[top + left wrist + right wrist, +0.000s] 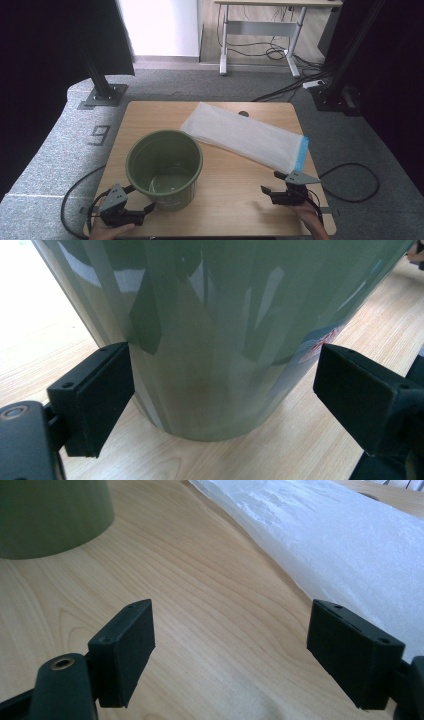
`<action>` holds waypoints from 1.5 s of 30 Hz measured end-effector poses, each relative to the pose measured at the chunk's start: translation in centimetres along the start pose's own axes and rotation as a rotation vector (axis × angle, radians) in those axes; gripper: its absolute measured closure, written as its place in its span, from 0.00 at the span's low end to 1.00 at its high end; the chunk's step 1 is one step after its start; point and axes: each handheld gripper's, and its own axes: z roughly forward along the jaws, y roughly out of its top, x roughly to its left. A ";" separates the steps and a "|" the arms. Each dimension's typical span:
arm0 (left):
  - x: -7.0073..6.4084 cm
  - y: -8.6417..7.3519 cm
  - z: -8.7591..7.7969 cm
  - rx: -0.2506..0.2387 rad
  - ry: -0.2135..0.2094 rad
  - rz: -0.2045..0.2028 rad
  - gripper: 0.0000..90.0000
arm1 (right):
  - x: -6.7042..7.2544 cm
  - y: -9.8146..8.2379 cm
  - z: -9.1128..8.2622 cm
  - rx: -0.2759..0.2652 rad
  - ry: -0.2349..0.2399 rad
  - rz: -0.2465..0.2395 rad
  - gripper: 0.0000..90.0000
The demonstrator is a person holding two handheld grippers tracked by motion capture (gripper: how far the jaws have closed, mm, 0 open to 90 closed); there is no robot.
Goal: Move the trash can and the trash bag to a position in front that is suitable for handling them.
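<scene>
A dark green plastic bucket (pixel 165 167) stands upright and empty on the wooden table (pixel 235 200), left of centre. My left gripper (pixel 140 197) sits at the near left of its base, open. In the left gripper view the bucket's lower wall (pixel 215 340) lies between the jaws of the left gripper (pixel 222 390); the right jaw stands clear of it. A flat white plastic bag (pixel 245 136) with a blue end strip lies across the far right of the table. My right gripper (pixel 270 182) rests open near the front right, with bare wood between the jaws of the right gripper (pixel 230 640).
The bag (pixel 350 535) runs along the right of the right gripper view, and the bucket (pixel 50 515) is at its far left. Black frame posts (pixel 102 85) stand on the grey carpet behind the table. A desk (pixel 260 30) with cables stands further back.
</scene>
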 end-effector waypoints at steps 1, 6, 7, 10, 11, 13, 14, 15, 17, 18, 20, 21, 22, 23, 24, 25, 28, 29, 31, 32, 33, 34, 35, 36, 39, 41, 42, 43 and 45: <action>0.0 0.0 0.0 0.000 0.000 0.000 0.10 | 0.0 0.0 0.0 0.000 0.000 0.000 0.21; 0.4 0.6 1.4 0.017 -0.015 0.011 0.10 | 0.3 -0.5 -0.5 0.028 -0.004 -0.023 0.21; 0.5 0.8 1.8 0.017 -0.021 0.019 0.11 | 0.3 -0.9 -0.7 0.048 -0.001 -0.025 0.21; 0.5 1.0 2.4 0.014 -0.028 0.033 0.12 | 0.4 -1.1 -1.0 0.053 0.007 -0.015 0.21; 0.6 1.2 2.7 0.012 -0.033 0.038 0.13 | 0.6 -1.2 -1.3 0.055 0.004 -0.017 0.21; 0.6 1.5 3.3 0.008 -0.045 0.046 0.15 | 0.9 -1.3 -1.7 0.055 0.000 -0.024 0.21; 0.6 1.7 3.7 0.007 -0.052 0.049 0.15 | 1.0 -1.3 -1.8 0.055 -0.003 -0.026 0.21; 0.6 2.1 4.3 0.007 -0.060 0.059 0.16 | 1.2 -1.5 -2.3 0.054 -0.015 -0.030 0.21; 0.6 2.3 4.7 0.008 -0.067 0.062 0.16 | 1.2 -1.5 -2.5 0.053 -0.021 -0.025 0.21; 0.5 2.6 5.1 0.007 -0.079 0.065 0.16 | 1.2 -1.6 -2.7 0.051 -0.027 -0.020 0.21; 0.5 3.1 5.7 0.007 -0.096 0.072 0.16 | 1.1 -2.0 -3.2 0.047 -0.046 -0.001 0.21; 0.5 3.3 6.0 0.007 -0.102 0.078 0.16 | 1.1 -2.0 -3.2 0.047 -0.046 -0.001 0.21; 0.4 3.7 6.5 0.008 -0.110 0.086 0.16 | 1.1 -2.1 -3.3 0.047 -0.053 0.002 0.21; 0.4 3.7 6.5 0.008 -0.110 0.086 0.16 | 1.1 -2.1 -3.3 0.047 -0.053 0.002 0.21; 0.4 4.3 7.1 0.008 -0.113 0.095 0.16 | 1.1 -2.2 -3.4 0.047 -0.057 0.004 0.21; 0.4 4.3 7.1 0.008 -0.113 0.095 0.16 | 1.1 -2.2 -3.4 0.047 -0.057 0.004 0.21; 0.1 5.5 8.3 -0.001 -0.119 0.100 0.16 | 1.1 -2.3 -3.6 0.046 -0.065 0.015 0.21; 0.1 5.5 8.3 -0.001 -0.119 0.100 0.16 | 1.1 -2.3 -3.6 0.047 -0.066 0.014 0.21; -0.4 6.3 9.2 -0.003 -0.106 0.116 0.16 | 1.1 -2.4 -3.6 0.049 -0.068 0.013 0.21; -0.5 6.6 9.5 -0.002 -0.103 0.119 0.17 | 1.2 -2.4 -3.6 0.049 -0.068 0.014 0.21; -0.5 6.6 9.5 -0.002 -0.103 0.119 0.17 | 1.2 -2.4 -3.6 0.049 -0.068 0.014 0.21; -0.6 6.9 10.1 -0.004 -0.103 0.118 0.17 | 1.2 -2.4 -3.5 0.049 -0.068 0.014 0.21; -0.6 7.1 10.3 -0.005 -0.105 0.113 0.17 | 1.2 -2.4 -3.5 0.050 -0.068 0.014 0.21; -0.6 7.2 10.6 -0.008 -0.106 0.108 0.17 | 1.2 -2.4 -3.5 0.052 -0.068 0.015 0.21; -0.5 7.6 11.3 -0.010 -0.103 0.096 0.17 | 1.3 -2.4 -3.3 0.057 -0.068 0.013 0.21; -0.4 8.0 11.9 -0.019 -0.098 0.083 0.17 | 1.4 -2.4 -3.2 0.063 -0.065 0.010 0.21; -0.4 8.0 11.9 -0.019 -0.098 0.083 0.17 | 1.4 -2.4 -3.2 0.063 -0.065 0.009 0.21; -0.4 8.2 12.2 -0.021 -0.095 0.074 0.17 | 1.4 -2.4 -3.2 0.063 -0.065 0.009 0.21; -0.4 8.4 12.6 -0.025 -0.087 0.070 0.17 | 1.4 -2.5 -3.1 0.065 -0.066 0.010 0.21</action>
